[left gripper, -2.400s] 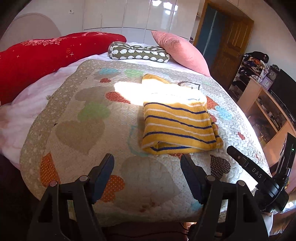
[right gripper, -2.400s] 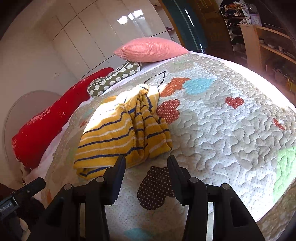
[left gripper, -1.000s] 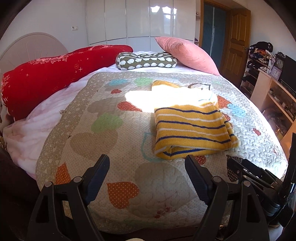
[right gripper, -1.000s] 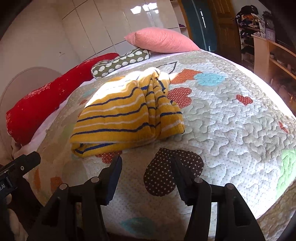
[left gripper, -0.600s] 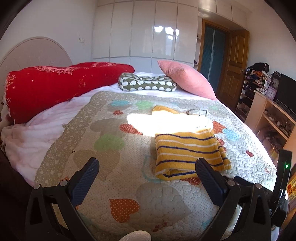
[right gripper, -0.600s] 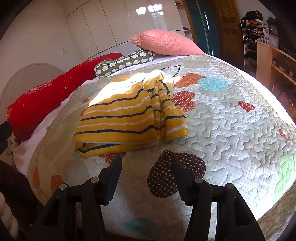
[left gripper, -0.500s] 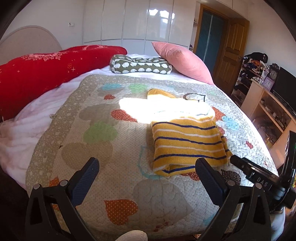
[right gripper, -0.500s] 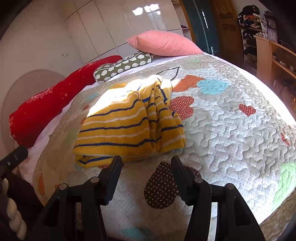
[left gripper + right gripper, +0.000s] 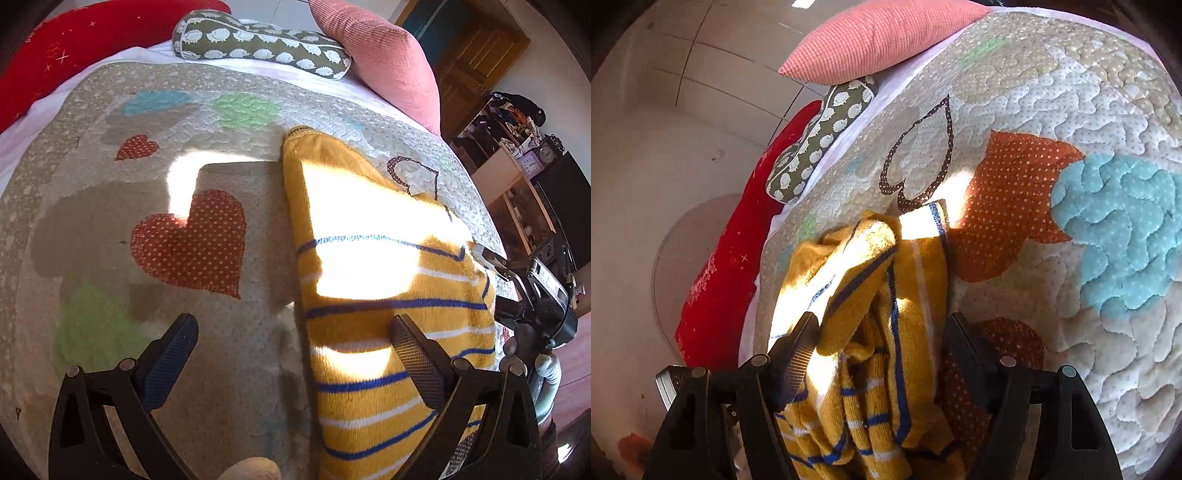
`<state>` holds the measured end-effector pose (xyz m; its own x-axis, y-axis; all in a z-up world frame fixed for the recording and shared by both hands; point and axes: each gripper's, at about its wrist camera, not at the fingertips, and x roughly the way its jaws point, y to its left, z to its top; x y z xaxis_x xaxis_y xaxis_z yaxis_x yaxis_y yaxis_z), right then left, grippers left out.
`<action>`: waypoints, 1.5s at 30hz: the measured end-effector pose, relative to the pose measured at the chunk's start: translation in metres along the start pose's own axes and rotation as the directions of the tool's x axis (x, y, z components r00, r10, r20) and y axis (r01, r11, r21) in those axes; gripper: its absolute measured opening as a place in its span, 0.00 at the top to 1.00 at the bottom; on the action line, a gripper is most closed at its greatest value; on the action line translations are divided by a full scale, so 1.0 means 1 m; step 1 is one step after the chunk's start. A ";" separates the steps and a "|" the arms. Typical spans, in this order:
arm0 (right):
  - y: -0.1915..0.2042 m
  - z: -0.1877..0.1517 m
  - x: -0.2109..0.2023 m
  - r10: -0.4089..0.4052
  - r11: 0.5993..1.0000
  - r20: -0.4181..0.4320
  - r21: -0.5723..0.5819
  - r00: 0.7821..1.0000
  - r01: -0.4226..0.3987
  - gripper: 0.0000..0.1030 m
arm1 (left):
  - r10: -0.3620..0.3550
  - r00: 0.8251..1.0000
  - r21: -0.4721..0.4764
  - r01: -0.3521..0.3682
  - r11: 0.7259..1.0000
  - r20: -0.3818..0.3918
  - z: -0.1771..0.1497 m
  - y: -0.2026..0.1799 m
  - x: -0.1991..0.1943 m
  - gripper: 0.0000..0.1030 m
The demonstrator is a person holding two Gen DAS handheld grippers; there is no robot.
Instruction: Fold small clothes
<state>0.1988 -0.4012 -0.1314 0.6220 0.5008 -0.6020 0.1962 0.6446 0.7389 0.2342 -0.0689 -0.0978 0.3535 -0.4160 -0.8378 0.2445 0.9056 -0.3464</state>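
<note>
Yellow striped garment (image 9: 373,280) lay folded on the heart-patterned quilt (image 9: 159,236) — sunlit across its top. Left claw (image 9: 291,328) stood wide apart over its edge; right claw (image 9: 882,332) gaped around its bunched side.

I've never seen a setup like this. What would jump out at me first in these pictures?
The fuzzy yellow garment with blue and white stripes, folded on the heart-patterned quilt and lit by a bright sun patch, catches the eye first. Next, the black tongs in the foreground: the left tongs gape over its left edge, while the right tongs straddle its bunched right side. Behind lie a pink ribbed pillow and a red cushion.
</note>
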 end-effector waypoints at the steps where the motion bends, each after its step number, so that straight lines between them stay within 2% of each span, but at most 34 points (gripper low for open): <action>1: 0.001 0.004 0.009 -0.014 1.000 -0.012 -0.012 1.000 0.014 0.26 | -0.028 1.000 -0.005 0.027 1.000 -0.015 0.005 -0.001 0.008 0.00; 3: 0.007 0.010 0.021 -0.031 0.998 -0.003 -0.049 1.000 0.031 0.26 | -0.093 0.995 -0.025 0.093 0.995 -0.022 0.011 -0.005 0.020 0.00; 5: 0.013 0.016 0.033 -0.033 0.997 -0.010 -0.075 0.999 0.032 0.28 | -0.126 0.991 -0.043 0.124 0.991 -0.049 0.012 -0.012 0.032 0.00; 6: 0.016 0.019 0.038 -0.006 0.997 -0.032 -0.071 0.999 0.004 0.58 | -0.119 0.992 -0.040 0.116 0.992 -0.053 0.012 -0.017 0.036 0.00; 7: 0.017 0.020 0.044 0.033 0.998 -0.058 -0.045 0.998 -0.036 0.73 | -0.103 0.994 -0.028 0.102 0.994 -0.034 0.012 -0.022 0.035 0.01; 9: 0.029 0.022 0.041 0.049 0.996 -0.048 -0.068 0.998 -0.053 0.78 | -0.105 0.994 -0.008 0.105 0.994 -0.011 0.015 -0.031 0.030 0.21; 11: 0.041 0.027 0.033 0.086 0.992 -0.038 -0.094 0.996 -0.089 0.80 | -0.110 0.994 -0.005 0.110 0.994 0.002 0.025 -0.040 0.024 0.22; 14: 0.057 0.040 0.024 0.108 0.986 0.003 -0.130 0.994 -0.107 0.81 | -0.105 0.994 0.013 0.105 0.994 0.017 0.050 -0.051 0.022 0.22; 16: 0.059 0.052 0.026 0.063 0.988 0.036 -0.147 0.997 -0.057 0.81 | -0.054 0.998 0.027 0.054 0.998 0.017 0.064 -0.056 0.030 0.22; 17: 0.057 0.057 0.030 0.014 0.988 0.051 -0.153 0.999 -0.006 0.78 | -0.012 1.000 0.035 0.012 0.999 0.017 0.067 -0.057 0.036 0.22; 18: 0.052 0.059 0.036 -0.049 0.985 0.056 -0.164 0.997 0.058 0.73 | 0.027 1.000 0.047 -0.028 0.998 0.010 0.068 -0.059 0.041 0.22; 20: 0.039 0.060 0.044 -0.143 0.975 0.040 -0.166 0.989 0.147 0.70 | 0.057 0.998 0.072 -0.057 0.996 -0.003 0.061 -0.060 0.041 0.22; 21: 0.035 0.058 0.039 -0.144 0.976 0.052 -0.156 0.988 0.150 0.66 | 0.064 0.998 0.082 -0.064 0.995 0.011 0.054 -0.059 0.034 0.22; 23: 0.033 0.050 0.014 -0.152 0.973 0.129 -0.153 0.980 0.171 0.66 | 0.092 0.994 0.114 -0.099 0.989 0.067 0.038 -0.058 0.010 0.22; 25: 0.049 0.037 -0.015 -0.149 0.957 0.198 -0.219 0.969 0.191 0.65 | 0.127 0.984 0.134 -0.144 0.980 0.128 0.019 -0.057 -0.015 0.22; 26: 0.060 0.030 -0.026 -0.122 0.952 0.205 -0.252 0.971 0.172 0.64 | 0.138 0.978 0.135 -0.159 0.978 0.153 0.010 -0.055 -0.028 0.22; 29: 0.083 0.000 -0.045 -0.014 0.949 0.149 -0.310 0.989 0.060 0.64 | 0.186 0.958 0.124 -0.216 0.969 0.217 -0.018 -0.052 -0.059 0.22; 32: 0.093 -0.030 -0.035 0.068 0.945 0.044 -0.322 0.997 -0.050 0.64 | 0.233 0.937 0.086 -0.263 0.961 0.261 -0.041 -0.050 -0.080 0.22; 34: 0.083 -0.044 -0.017 0.022 0.953 0.010 -0.301 1.000 -0.018 0.64 | 0.256 0.922 0.066 -0.286 0.956 0.290 -0.056 -0.051 -0.094 0.22; 35: 0.071 -0.048 -0.010 -0.040 0.957 0.017 -0.288 0.999 0.043 0.64 | 0.274 0.910 0.050 -0.304 0.951 0.310 -0.064 -0.051 -0.101 0.22; 36: 0.059 -0.051 -0.004 -0.106 0.953 0.034 -0.283 0.994 0.111 0.72 | 0.289 0.899 0.037 -0.317 0.948 0.329 -0.072 -0.052 -0.109 0.21; 38: 0.046 -0.062 -0.011 -0.129 0.952 0.076 -0.270 0.989 0.145 0.81 | 0.295 0.885 0.026 -0.326 0.945 0.360 -0.086 -0.055 -0.122 0.17; 40: 0.048 -0.083 -0.031 -0.146 0.950 0.145 -0.256 0.979 0.180 0.80 | 0.297 0.871 0.028 -0.333 0.942 0.391 -0.100 -0.060 -0.131 0.12; 41: 0.051 -0.096 -0.042 -0.162 0.944 0.183 -0.258 0.970 0.207 0.74 | 0.294 0.867 0.034 -0.335 0.942 0.403 -0.107 -0.064 -0.135 0.12; 42: 0.054 -0.109 -0.053 -0.169 0.940 0.221 -0.257 0.960 0.225 0.64 | 0.288 0.866 0.042 -0.333 0.942 0.410 -0.111 -0.068 -0.137 0.12; 44: 0.053 -0.133 -0.072 -0.164 0.945 0.269 -0.234 0.949 0.230 0.50 | 0.279 0.867 0.052 -0.328 0.943 0.413 -0.119 -0.075 -0.139 0.10; 45: 0.051 -0.144 -0.081 -0.168 0.947 0.285 -0.220 0.944 0.234 0.49 | 0.269 0.870 0.058 -0.319 0.946 0.413 -0.123 -0.077 -0.141 0.10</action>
<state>0.0495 -0.3254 -0.0887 0.7702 0.1999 -0.6056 0.1650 0.8548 0.4920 0.0541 -0.0701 -0.0044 0.7463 -0.1527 -0.6478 0.1705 0.9847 -0.0356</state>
